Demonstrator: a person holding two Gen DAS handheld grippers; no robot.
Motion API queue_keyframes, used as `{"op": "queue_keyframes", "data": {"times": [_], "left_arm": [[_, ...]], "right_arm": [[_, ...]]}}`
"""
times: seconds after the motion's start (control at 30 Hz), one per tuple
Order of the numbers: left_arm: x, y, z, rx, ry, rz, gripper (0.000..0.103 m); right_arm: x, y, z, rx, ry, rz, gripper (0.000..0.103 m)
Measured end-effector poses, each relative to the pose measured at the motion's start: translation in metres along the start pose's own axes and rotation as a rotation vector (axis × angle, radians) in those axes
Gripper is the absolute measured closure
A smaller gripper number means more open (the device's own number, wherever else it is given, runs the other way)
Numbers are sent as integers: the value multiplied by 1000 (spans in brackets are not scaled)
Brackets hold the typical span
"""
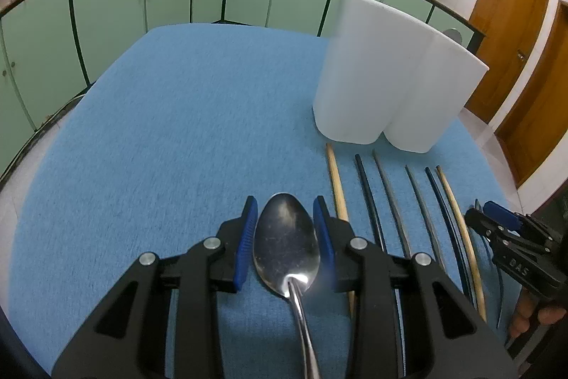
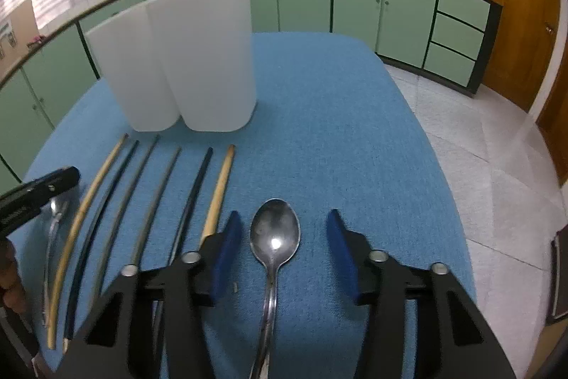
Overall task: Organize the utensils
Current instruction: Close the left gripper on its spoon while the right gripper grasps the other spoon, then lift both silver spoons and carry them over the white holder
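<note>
On the blue worktop [image 2: 337,102], each gripper straddles its own spoon. The left gripper [image 1: 285,210] has its blue pads close against the bowl of one spoon [image 1: 285,242] (whether they actually touch it is hard to tell). The right gripper [image 2: 282,224] is spread wide around the other spoon [image 2: 275,233], pads well apart from it. Between the two spoons lie six chopsticks [image 2: 156,194] side by side, pointing toward the white holder [image 2: 198,59] near the far edge.
</note>
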State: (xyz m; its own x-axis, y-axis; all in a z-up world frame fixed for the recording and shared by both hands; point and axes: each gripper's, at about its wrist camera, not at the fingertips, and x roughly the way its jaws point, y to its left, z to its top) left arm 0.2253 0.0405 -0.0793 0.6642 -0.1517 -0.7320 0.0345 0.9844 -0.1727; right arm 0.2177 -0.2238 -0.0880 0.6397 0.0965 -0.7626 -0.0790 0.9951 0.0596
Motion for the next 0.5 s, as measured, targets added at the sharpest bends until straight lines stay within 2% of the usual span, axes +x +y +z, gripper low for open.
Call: {"op": "queue_keyframes", "data": {"times": [0.1, 0.27, 0.3, 0.33, 0.5], "left_arm": [[-2, 1, 1, 2, -5, 2, 72], [-4, 0, 1, 6, -12, 3, 72], [-4, 0, 1, 7, -11, 4, 72], [-4, 0, 1, 7, -11, 4, 72], [-6, 0, 1, 4, -16, 3, 72]], "right_arm": [[-1, 2, -1, -9, 4, -6, 65], [-3, 3, -2, -4, 7, -6, 66], [-4, 3, -2, -9, 6, -6, 73], [-4, 5, -3, -16, 3, 0, 75], [-10, 6, -5, -15, -17, 9, 75]]}}
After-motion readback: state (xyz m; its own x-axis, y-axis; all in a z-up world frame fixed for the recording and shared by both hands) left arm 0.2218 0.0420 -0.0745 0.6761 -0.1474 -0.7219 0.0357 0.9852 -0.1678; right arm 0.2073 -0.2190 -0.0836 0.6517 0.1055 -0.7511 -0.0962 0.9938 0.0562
